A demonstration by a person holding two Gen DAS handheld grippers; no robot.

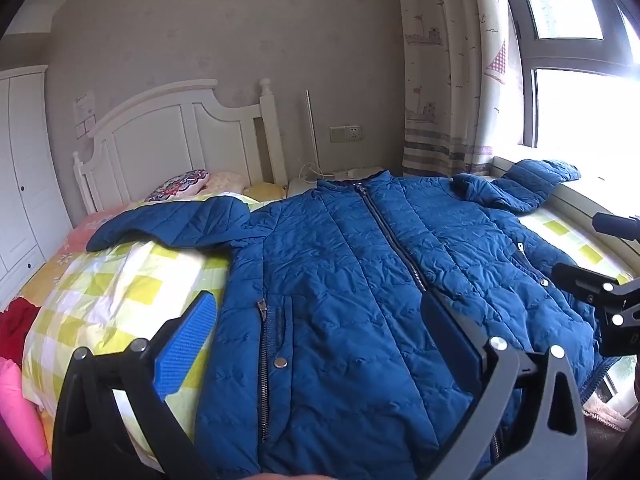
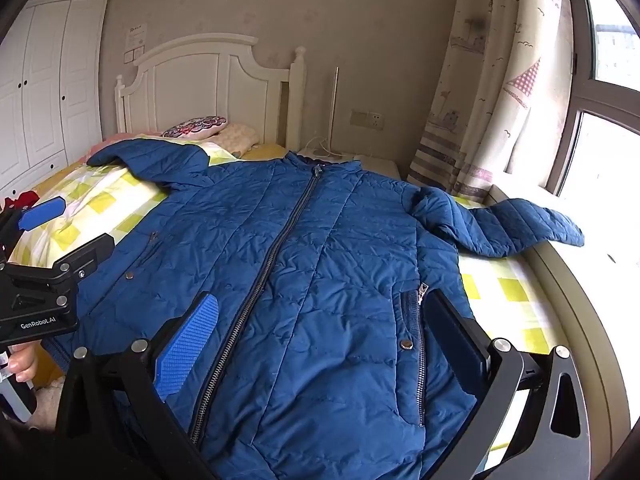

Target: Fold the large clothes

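Note:
A large blue quilted jacket (image 1: 360, 280) (image 2: 320, 248) lies flat and zipped on the yellow-checked quilt (image 1: 120, 288) (image 2: 504, 292), front up and collar toward the headboard. Its left sleeve (image 1: 168, 224) (image 2: 152, 156) spreads over the quilt, and its right sleeve (image 1: 524, 184) (image 2: 520, 224) reaches onto the windowsill. My left gripper (image 1: 318, 298) (image 2: 60, 234) hangs open above the jacket's lower left side, near the left pocket zip. Over the lower right side my right gripper (image 2: 323, 296) (image 1: 600, 250) also stands open. Neither one touches the cloth.
A white headboard (image 1: 180, 128) and pillows (image 1: 180, 188) stand at the far end. A white wardrobe (image 2: 48, 80) is on the left. Window, curtain (image 2: 480, 100) and sill (image 2: 580, 300) run along the right. Red and pink clothes (image 1: 16, 332) lie by the bed's left edge.

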